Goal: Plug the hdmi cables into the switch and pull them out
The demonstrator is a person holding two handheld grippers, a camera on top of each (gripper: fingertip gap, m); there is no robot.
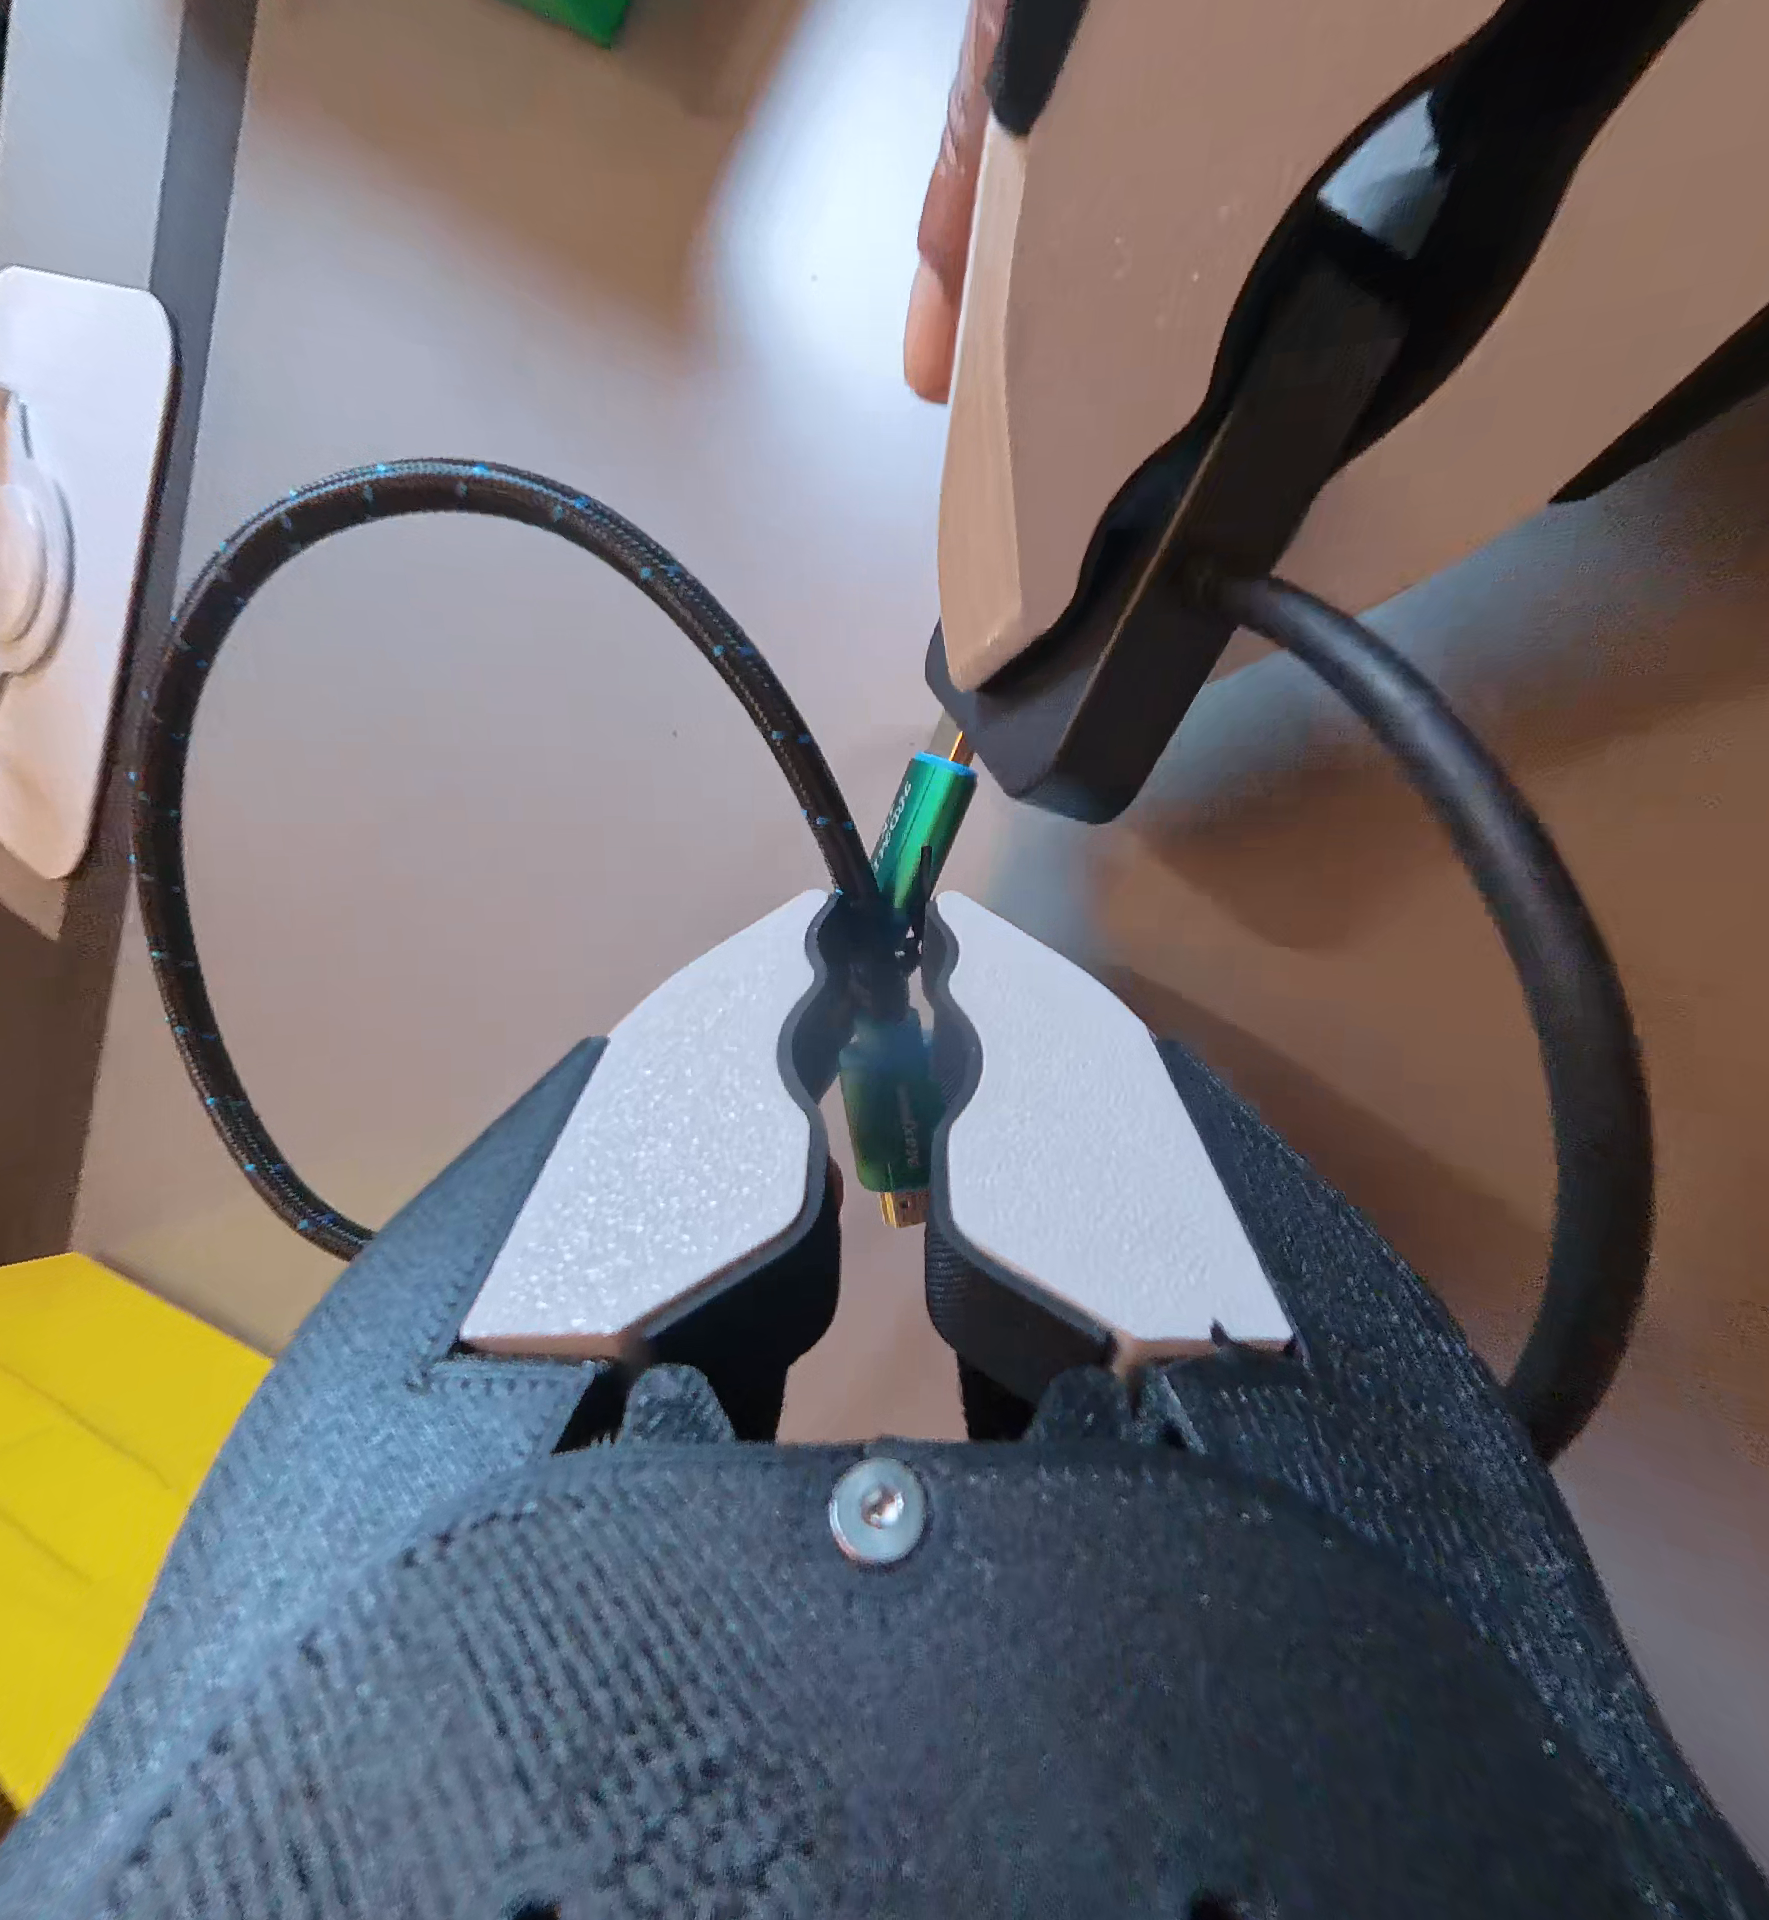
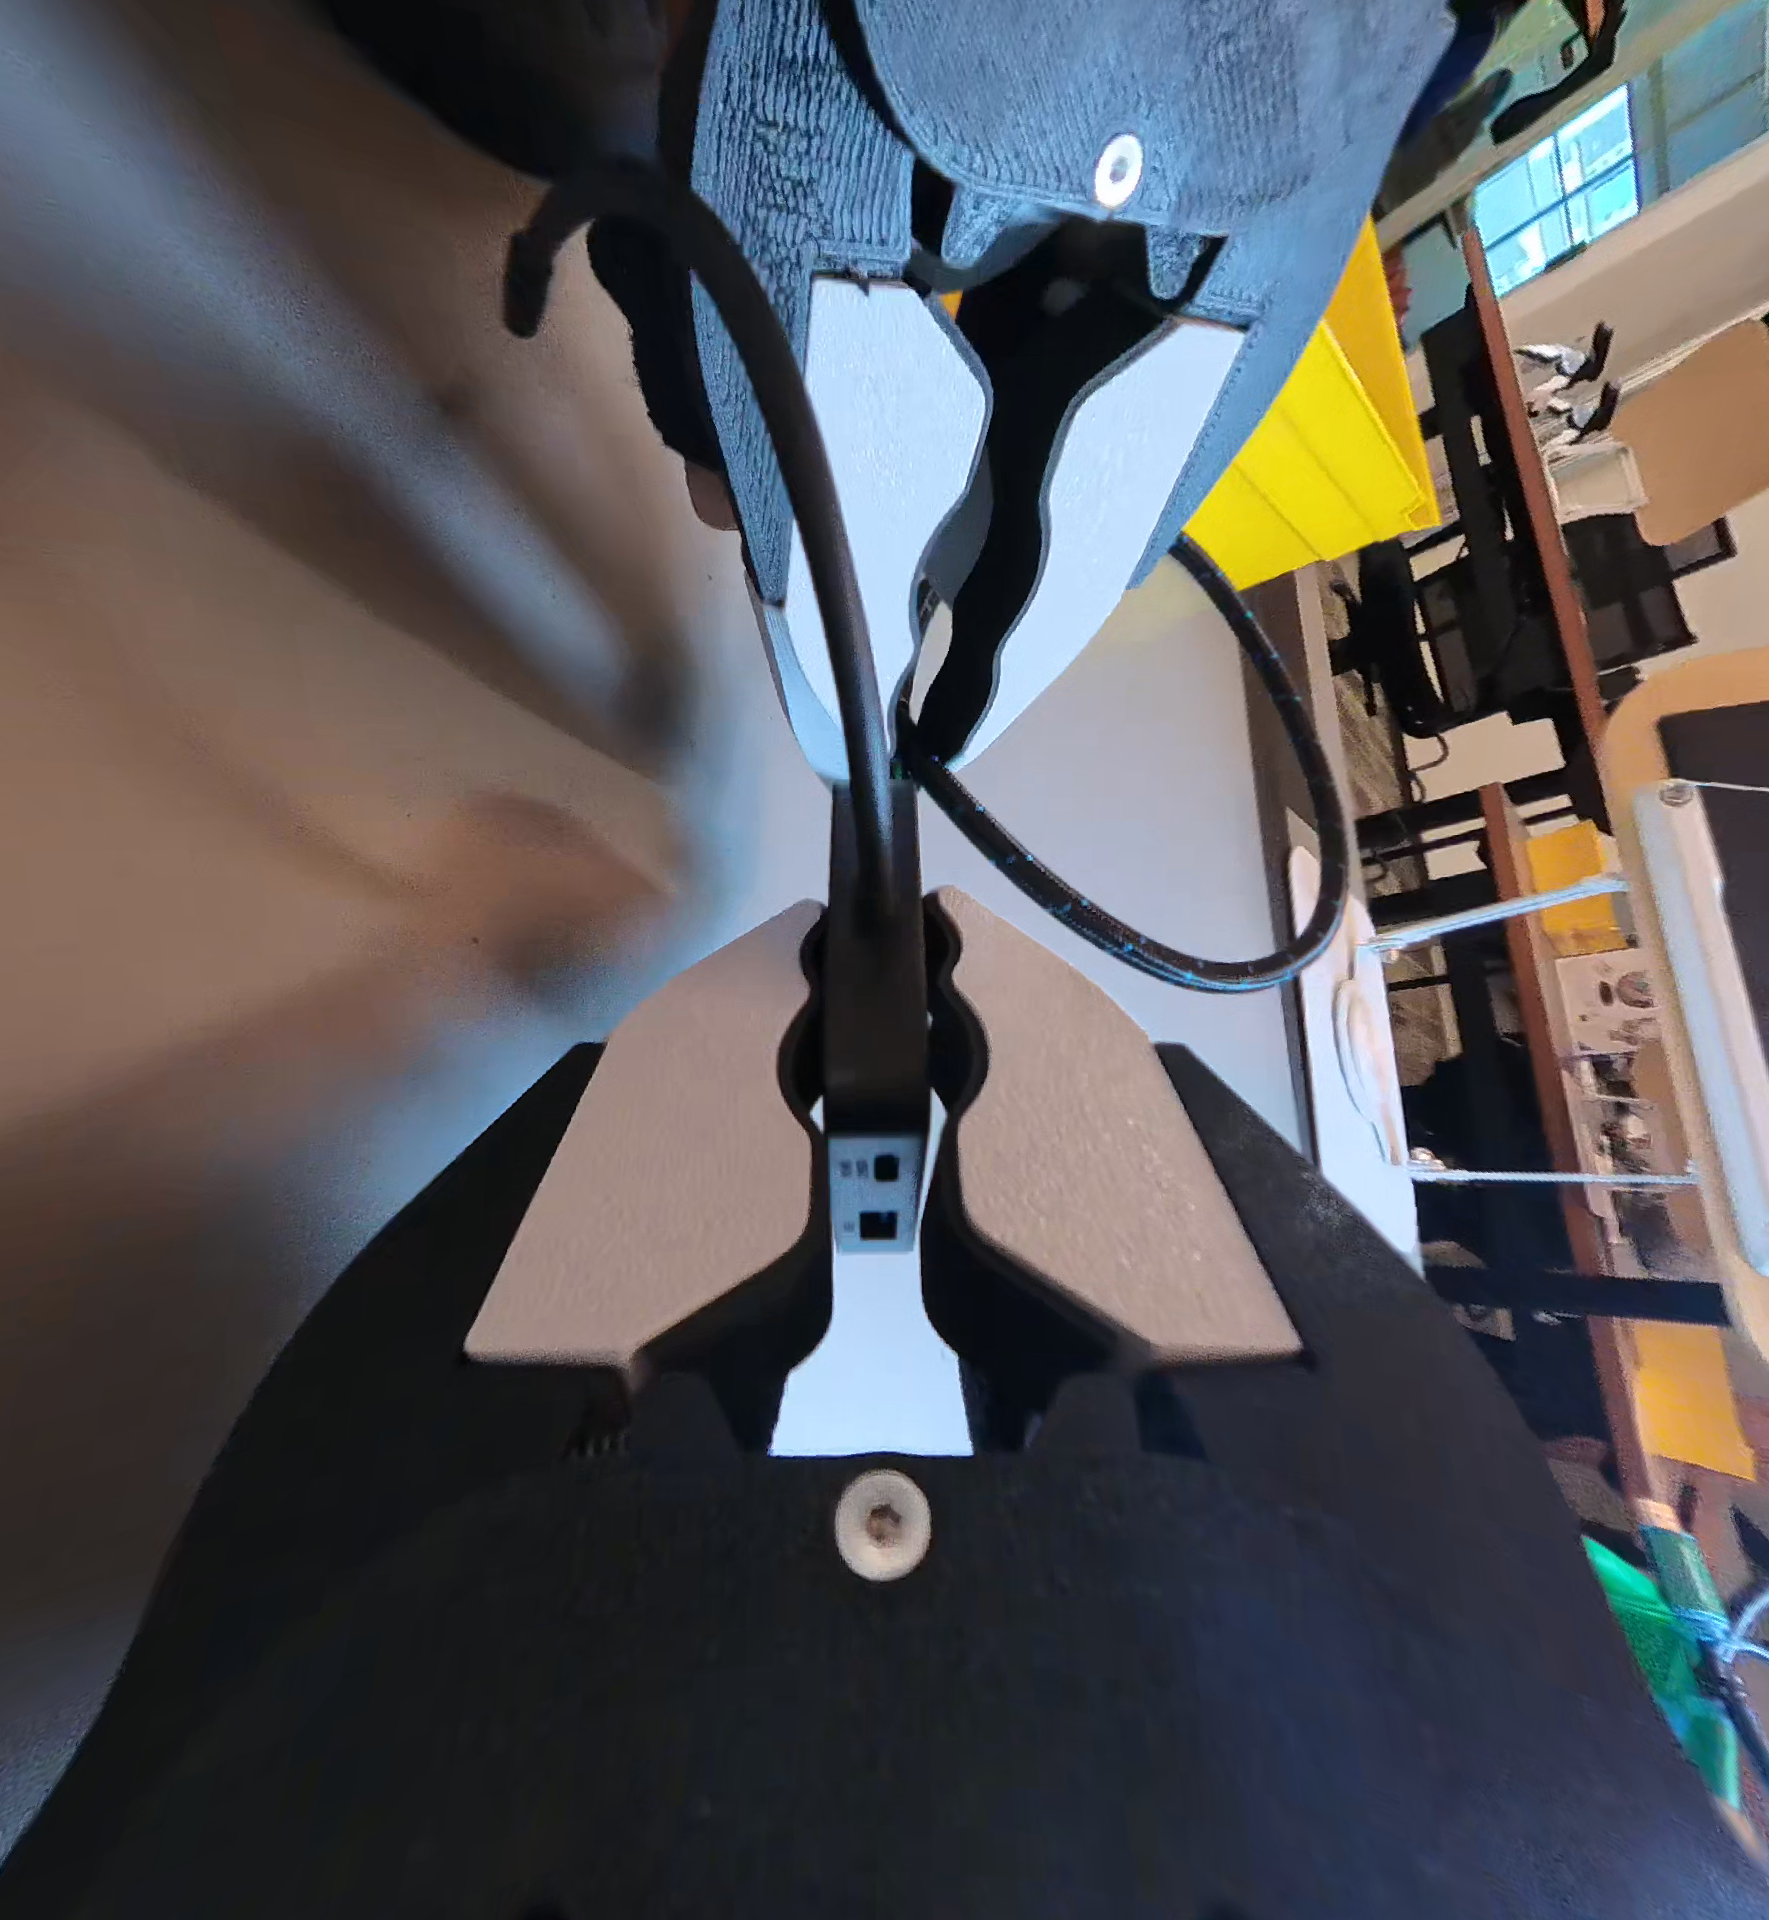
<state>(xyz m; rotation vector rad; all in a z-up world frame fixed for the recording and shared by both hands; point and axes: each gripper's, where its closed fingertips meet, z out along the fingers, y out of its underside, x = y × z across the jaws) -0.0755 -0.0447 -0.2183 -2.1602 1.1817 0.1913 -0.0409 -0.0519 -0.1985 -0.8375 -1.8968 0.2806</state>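
Observation:
In the left wrist view my left gripper is shut on a green HDMI plug. Its gold tip meets the end of the black switch; how deep it sits is hidden. A second green plug lies between my fingers with its gold tip towards the camera. The braided black cable loops to the left. My right gripper is shut on the switch, whose silver end face shows two ports. The switch's smooth black cable arcs upward. The left gripper faces it tip to tip.
A yellow bin sits at lower left and also shows in the right wrist view. A white flat holder lies by the table's left edge. A hand holds the right gripper. Desks and chairs stand beyond the table. The left gripper's tips are roughly 5 centimeters from the right gripper's.

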